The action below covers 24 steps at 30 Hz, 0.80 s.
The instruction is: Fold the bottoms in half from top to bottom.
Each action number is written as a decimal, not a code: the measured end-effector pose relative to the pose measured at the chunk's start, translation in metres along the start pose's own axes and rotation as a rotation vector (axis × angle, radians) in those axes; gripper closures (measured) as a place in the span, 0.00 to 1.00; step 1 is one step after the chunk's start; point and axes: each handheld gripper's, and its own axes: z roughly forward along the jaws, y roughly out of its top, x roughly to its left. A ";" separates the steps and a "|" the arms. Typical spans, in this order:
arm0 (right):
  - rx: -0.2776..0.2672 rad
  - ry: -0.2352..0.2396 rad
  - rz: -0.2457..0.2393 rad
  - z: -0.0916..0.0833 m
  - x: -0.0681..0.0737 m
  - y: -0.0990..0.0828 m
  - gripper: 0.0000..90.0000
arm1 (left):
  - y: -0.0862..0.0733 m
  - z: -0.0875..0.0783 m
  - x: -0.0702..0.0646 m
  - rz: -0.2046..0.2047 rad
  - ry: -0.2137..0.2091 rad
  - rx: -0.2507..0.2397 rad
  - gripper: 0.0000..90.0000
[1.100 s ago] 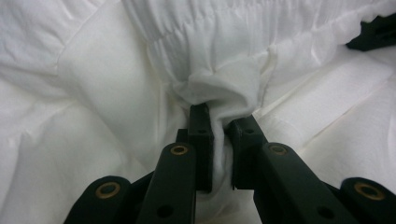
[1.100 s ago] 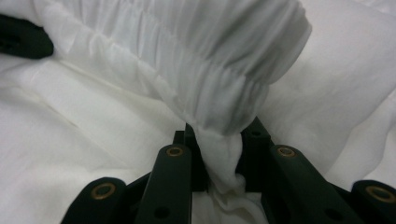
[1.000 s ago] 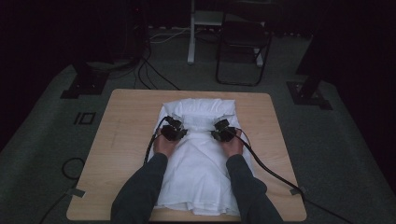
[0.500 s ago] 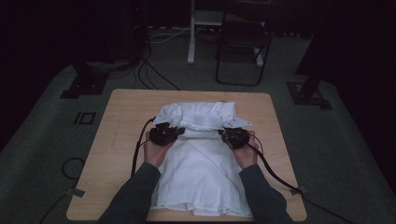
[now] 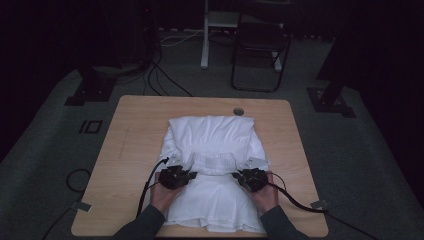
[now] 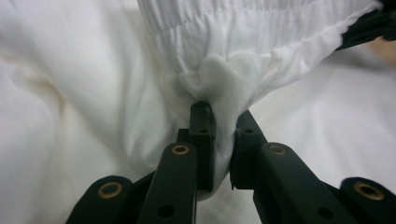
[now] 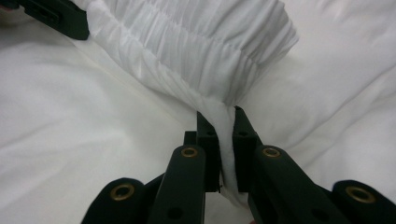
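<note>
A white garment [image 5: 212, 135] with a gathered elastic waistband [image 5: 215, 162] lies spread on a wooden table [image 5: 135, 130]. The waistband edge is doubled back over the lower part of the cloth, towards the person. My left gripper [image 5: 192, 174] is shut on the band's left end, and in the left gripper view the bunched fabric [image 6: 219, 79] is pinched between the left gripper's [image 6: 222, 112] jaws. My right gripper [image 5: 235, 176] is shut on the band's right end; the right gripper view has a fold of cloth [image 7: 224, 140] clamped in the right gripper [image 7: 217, 114]. The waistband [image 7: 196, 42] stretches between both.
A round cable hole [image 5: 238, 111] sits near the table's far edge. Beyond the table stand a dark folding chair [image 5: 260, 45] and a white post [image 5: 205, 35], with cables [image 5: 165, 75] on the grey floor. Black stand feet [image 5: 90, 92] flank the table.
Both hands have drawn the waistband from the garment's far part towards the person, folding the cloth over itself. The hands also moved a little apart, stretching the band.
</note>
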 end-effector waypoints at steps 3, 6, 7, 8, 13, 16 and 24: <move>0.023 0.015 0.023 0.008 -0.002 -0.005 0.95 | -0.002 0.005 0.004 -0.023 -0.006 0.005 0.87; 0.036 0.028 0.055 0.010 -0.006 -0.007 0.78 | 0.002 0.000 0.005 -0.055 -0.026 0.002 0.71; 0.036 0.028 0.055 0.010 -0.006 -0.007 0.78 | 0.002 0.000 0.005 -0.055 -0.026 0.002 0.66; 0.018 0.050 0.058 0.003 -0.007 -0.005 0.66 | 0.004 -0.010 0.004 -0.054 -0.021 -0.027 0.63; -0.046 0.115 0.091 -0.020 -0.014 0.003 0.55 | 0.014 -0.031 0.006 -0.050 0.003 -0.092 0.57; -0.106 0.098 0.122 -0.037 -0.026 0.011 0.70 | 0.024 -0.038 0.016 -0.075 0.035 -0.120 0.71; 0.013 0.019 0.225 0.008 -0.051 0.024 0.98 | 0.042 -0.002 0.026 -0.057 0.099 -0.025 1.00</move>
